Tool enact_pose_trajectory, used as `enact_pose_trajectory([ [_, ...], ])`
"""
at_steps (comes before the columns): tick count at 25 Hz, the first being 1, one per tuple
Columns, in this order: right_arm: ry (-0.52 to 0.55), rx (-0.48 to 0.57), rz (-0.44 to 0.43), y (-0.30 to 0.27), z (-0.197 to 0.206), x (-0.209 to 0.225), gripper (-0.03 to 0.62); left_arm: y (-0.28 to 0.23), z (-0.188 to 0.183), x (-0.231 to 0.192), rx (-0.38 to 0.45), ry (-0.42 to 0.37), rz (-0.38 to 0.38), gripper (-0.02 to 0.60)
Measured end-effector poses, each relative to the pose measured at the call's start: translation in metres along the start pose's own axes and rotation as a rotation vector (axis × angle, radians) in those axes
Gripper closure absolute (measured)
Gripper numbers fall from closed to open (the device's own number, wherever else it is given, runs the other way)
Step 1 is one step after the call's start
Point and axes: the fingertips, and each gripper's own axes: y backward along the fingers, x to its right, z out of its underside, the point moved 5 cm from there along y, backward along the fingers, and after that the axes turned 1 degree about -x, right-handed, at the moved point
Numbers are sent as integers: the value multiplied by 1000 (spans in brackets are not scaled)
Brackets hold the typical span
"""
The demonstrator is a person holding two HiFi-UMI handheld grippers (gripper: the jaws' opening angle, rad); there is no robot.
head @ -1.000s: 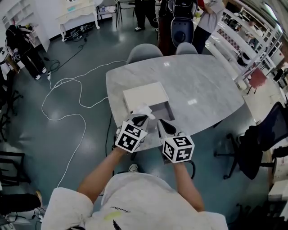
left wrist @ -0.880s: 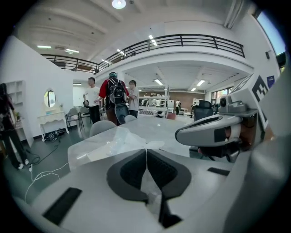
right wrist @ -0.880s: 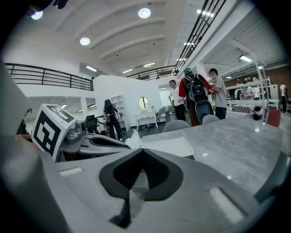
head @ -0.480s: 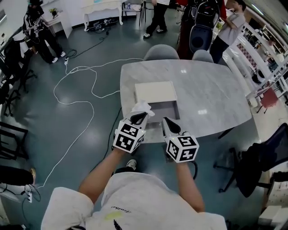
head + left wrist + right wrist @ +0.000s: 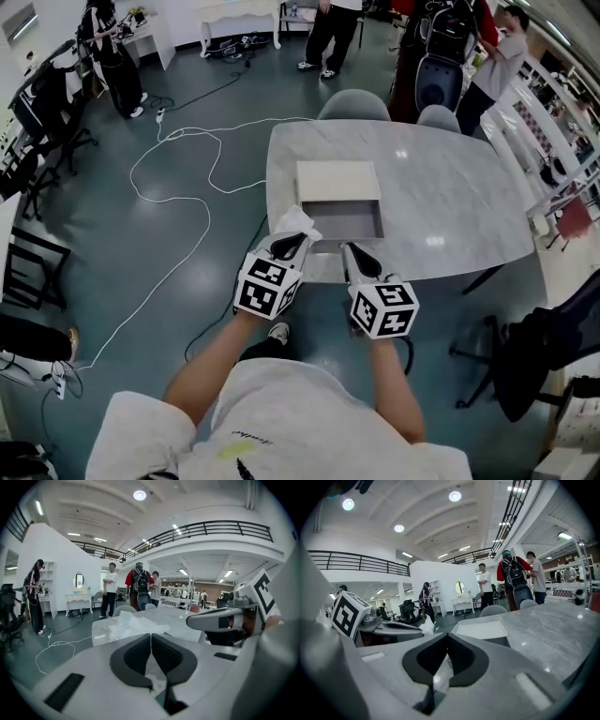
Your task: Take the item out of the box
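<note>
An open box (image 5: 349, 223) lies on the marble table (image 5: 450, 187), its white lid (image 5: 337, 180) resting flat just beyond its grey inside. At the box's near left corner my left gripper (image 5: 292, 240) is shut on a crumpled white wrapping (image 5: 296, 224). That wrapping (image 5: 133, 623) bulges out beyond the closed left jaws (image 5: 151, 634). The right gripper (image 5: 349, 248) hovers at the box's near edge, shut with nothing seen in it (image 5: 447, 635). From the right gripper view the lid (image 5: 480, 629) and the wrapping (image 5: 426, 625) both show. What else lies in the box is hidden.
Two grey chairs (image 5: 354, 105) stand at the table's far side, with several people behind them. A white cable (image 5: 178, 187) snakes over the floor at the left. A dark office chair (image 5: 544, 337) stands at the right. The table's near edge (image 5: 319, 274) runs just under both grippers.
The head camera has swung, so the table sits further right in the view. Both grippers stay at the box's near edge, the left still shut on the white wrapping.
</note>
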Motion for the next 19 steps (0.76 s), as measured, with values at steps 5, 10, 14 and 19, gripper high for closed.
enact_pose_trajectory([
  [5, -13, 3, 8, 14, 10, -8, 589, 11, 10, 7, -9, 9, 2, 565],
  [10, -12, 5, 28, 26, 14, -2, 589, 9, 15, 19, -19, 12, 20, 565],
  [14, -13, 11, 40, 29, 13, -1, 589, 9, 15, 19, -19, 10, 25, 565],
  [19, -12, 13, 41, 28, 13, -2, 589, 8, 13, 16, -18, 9, 27, 565],
])
